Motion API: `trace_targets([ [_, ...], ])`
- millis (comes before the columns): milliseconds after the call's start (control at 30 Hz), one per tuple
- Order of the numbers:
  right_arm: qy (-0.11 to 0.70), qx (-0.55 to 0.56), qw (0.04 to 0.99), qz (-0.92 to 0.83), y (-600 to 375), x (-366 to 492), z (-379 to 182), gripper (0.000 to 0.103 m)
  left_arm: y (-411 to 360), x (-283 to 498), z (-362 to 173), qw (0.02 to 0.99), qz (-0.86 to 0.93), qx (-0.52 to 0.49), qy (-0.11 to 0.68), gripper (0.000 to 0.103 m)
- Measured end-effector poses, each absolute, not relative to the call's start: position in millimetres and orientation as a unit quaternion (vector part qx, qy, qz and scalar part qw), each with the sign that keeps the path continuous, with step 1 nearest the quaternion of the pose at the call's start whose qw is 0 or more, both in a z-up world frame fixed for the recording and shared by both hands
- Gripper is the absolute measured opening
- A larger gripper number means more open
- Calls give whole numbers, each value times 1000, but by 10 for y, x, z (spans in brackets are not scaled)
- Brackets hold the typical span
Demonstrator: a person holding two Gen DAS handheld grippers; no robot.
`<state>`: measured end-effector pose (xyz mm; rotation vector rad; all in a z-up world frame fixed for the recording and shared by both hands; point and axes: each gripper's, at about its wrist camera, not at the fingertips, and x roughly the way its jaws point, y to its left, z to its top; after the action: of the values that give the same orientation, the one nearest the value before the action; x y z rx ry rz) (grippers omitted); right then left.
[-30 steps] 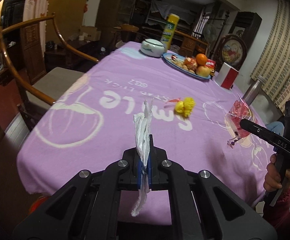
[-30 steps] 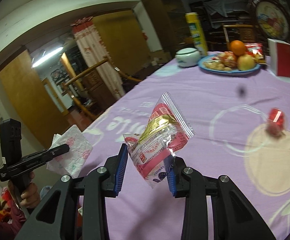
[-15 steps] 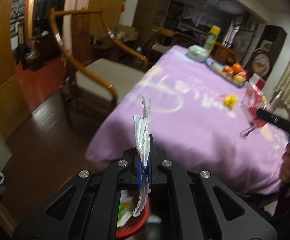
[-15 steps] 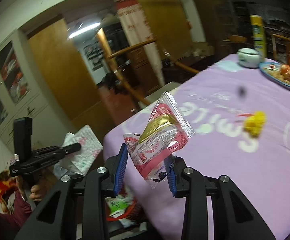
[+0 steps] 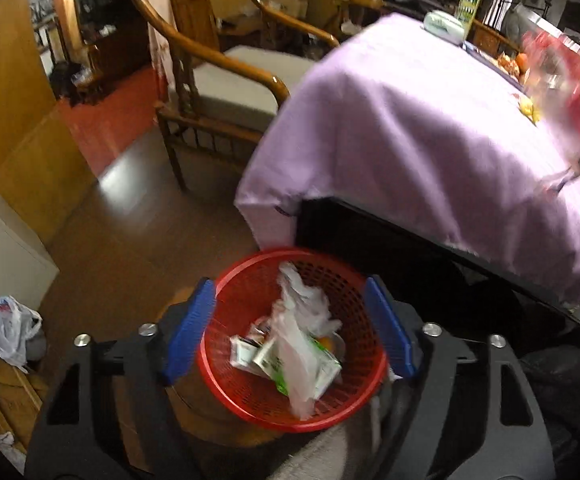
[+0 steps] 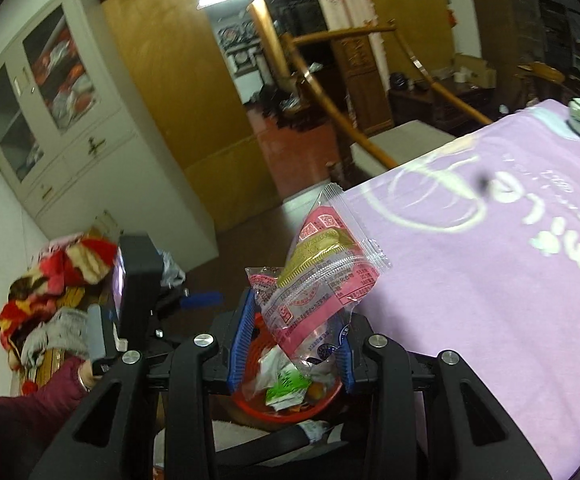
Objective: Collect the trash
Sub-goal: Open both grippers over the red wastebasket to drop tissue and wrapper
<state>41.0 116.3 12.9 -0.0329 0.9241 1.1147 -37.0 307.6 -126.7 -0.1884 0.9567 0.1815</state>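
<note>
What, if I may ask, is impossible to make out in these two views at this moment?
- Left wrist view: the red and clear snack wrapper at the right edge is motion-blurred; its print is unreadable.
- Right wrist view: the red plastic mesh basket is mostly hidden by the right hand-held gripper and the wrapper.
- Left wrist view: the trash under the white tissue is covered.
- Right wrist view: the left hand-held gripper shows one blurred fingertip only.

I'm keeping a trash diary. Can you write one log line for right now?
left gripper: open over red basket | right gripper: shut on snack wrapper | tissue: in basket
</note>
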Motion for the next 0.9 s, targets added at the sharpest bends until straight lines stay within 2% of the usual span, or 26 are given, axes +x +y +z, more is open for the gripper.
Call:
trace_targets([
  [67, 429, -27, 740, 518, 1268, 361, 83, 37, 3165, -427, -1203, 883, 95, -93, 450, 84],
  [233, 451, -67, 705, 543, 1605, 165, -89, 37, 3529, -594, -1043, 887, 159, -115, 418, 91],
  [400, 479, -98, 675, 553, 1947, 40, -289, 39, 3805, -720, -1017, 882, 207, -130, 404, 91],
  [467, 491, -111, 661, 556, 2069, 15, -359, 52, 3864, -763, -1032, 881, 212, -134, 401, 91],
  [533, 497, -122, 655, 556, 2192, -15, -413, 55, 3895, -780, -1063, 880, 212, -136, 402, 92],
  [900, 509, -124, 659, 540, 2198, 87, -479, 56, 3947, -761, -1243, 871, 214, -146, 418, 92],
])
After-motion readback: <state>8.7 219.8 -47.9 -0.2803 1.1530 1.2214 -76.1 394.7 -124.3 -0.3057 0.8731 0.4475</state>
